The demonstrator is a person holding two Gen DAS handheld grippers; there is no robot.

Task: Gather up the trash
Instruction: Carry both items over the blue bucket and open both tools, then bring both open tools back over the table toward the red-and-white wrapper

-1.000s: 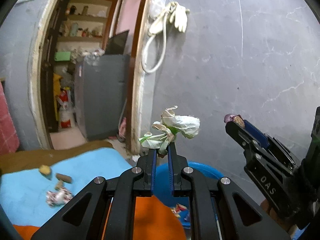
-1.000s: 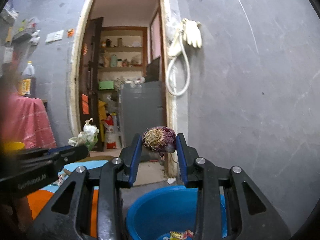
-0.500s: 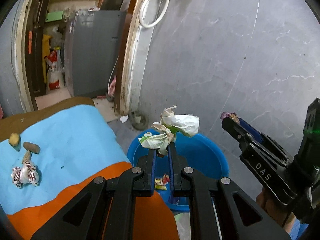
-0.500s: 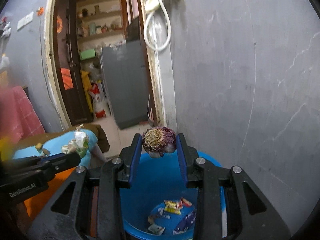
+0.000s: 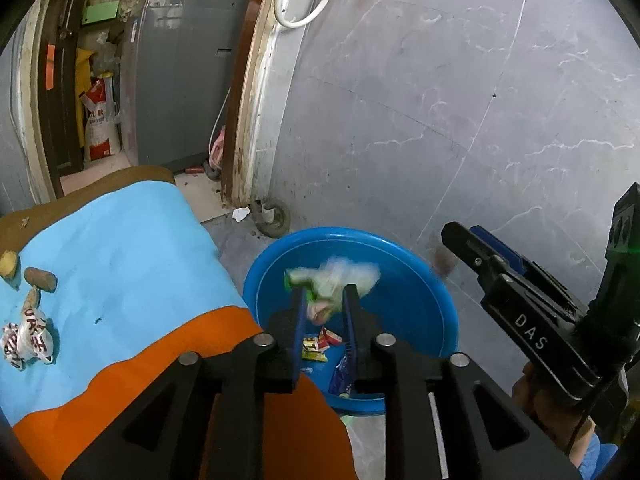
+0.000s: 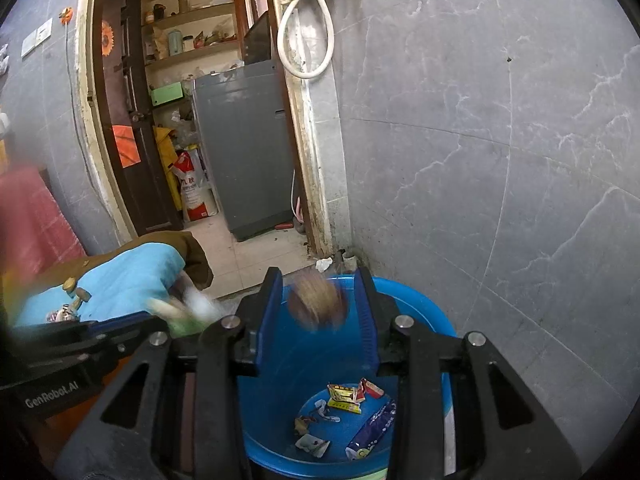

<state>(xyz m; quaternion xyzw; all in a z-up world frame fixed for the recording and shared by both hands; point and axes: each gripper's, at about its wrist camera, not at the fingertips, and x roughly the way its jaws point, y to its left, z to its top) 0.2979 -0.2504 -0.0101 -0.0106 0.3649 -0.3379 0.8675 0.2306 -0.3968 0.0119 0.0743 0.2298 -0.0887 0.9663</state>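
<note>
My left gripper (image 5: 323,294) is open over the blue bin (image 5: 416,264). A crumpled white and green wrapper (image 5: 334,278) is blurred, falling free between its fingers. My right gripper (image 6: 318,292) is open over the same bin (image 6: 424,312). A round brown and purple piece (image 6: 318,304) is blurred, dropping between its fingers. Several wrappers (image 6: 344,394) lie on the bin's bottom. The right gripper (image 5: 472,248) shows empty in the left wrist view.
A table with a light blue and orange cloth (image 5: 120,264) stands left of the bin and holds a crumpled wrapper (image 5: 28,338) and small brown scraps (image 5: 40,278). A grey tiled wall (image 5: 460,100) is behind the bin. A doorway (image 6: 192,120) is at the left.
Both grippers tilted down over the bin and opened. The wrapper and the round piece left the fingers and are falling.
</note>
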